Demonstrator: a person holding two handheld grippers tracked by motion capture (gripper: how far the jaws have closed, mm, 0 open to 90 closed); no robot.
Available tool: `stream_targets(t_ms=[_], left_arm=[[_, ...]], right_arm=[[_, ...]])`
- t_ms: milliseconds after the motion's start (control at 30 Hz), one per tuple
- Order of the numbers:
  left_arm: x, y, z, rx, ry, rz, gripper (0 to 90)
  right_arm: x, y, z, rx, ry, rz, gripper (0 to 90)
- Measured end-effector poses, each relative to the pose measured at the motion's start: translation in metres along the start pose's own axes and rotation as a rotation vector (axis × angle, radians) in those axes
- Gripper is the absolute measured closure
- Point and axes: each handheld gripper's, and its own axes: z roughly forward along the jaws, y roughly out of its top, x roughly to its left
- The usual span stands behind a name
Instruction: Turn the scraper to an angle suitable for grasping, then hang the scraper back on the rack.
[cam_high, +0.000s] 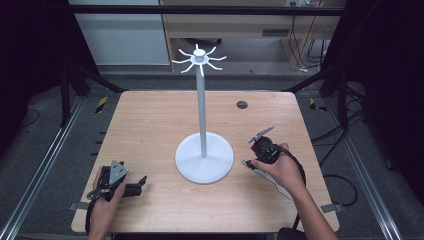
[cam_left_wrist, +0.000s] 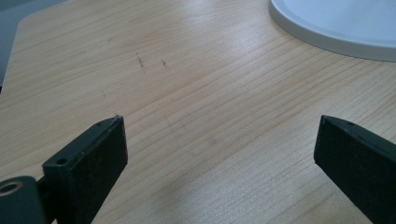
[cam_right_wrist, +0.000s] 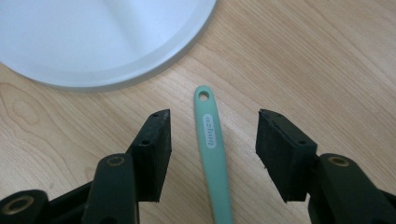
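Pale wood grain covers the table (cam_high: 150, 125), which stands on a grey floor between metal rails, with a white stand (cam_high: 204, 155) rising from a round base near its middle. Toward the right edge lies a mint-green utensil handle (cam_right_wrist: 212, 149), flat on the wood and just beside the base. Its long axis runs along the line of my right gripper (cam_right_wrist: 212, 154), and its end with the small hanging hole points away from me, toward the rim of the base without touching it. A white label sits on the handle below the hole. My right gripper straddles this handle: one black jaw stands on each side with wood showing in both gaps, so the pads do not press on it and the handle is released. My left gripper (cam_left_wrist: 219, 154) rests near the table's left front corner, well apart from the handle, with its jaws spread wide over bare wood.
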Motion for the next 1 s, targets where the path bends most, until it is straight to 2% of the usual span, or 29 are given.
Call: stream_targets(t_ms=[400,467,800,1000], left_arm=[[0.001,0.000,0.000,-0.002,-0.001,-0.002,2.4],[0.001,0.000,0.000,-0.003,-0.001,-0.003,2.4],[0.001,0.000,0.000,-0.002,-0.002,-0.001,2.4],[0.001,0.000,0.000,-0.002,-0.003,-0.001,2.4]], right_arm=[[-0.002,0.001,0.008,0.051,0.001,-0.014,49.1],[-0.001,0.002,0.008,0.055,0.000,-0.004,50.5],[0.000,0.004,0.017,0.088,0.005,-0.027,56.9],[-0.001,0.005,0.024,0.119,-0.013,-0.024,60.4]])
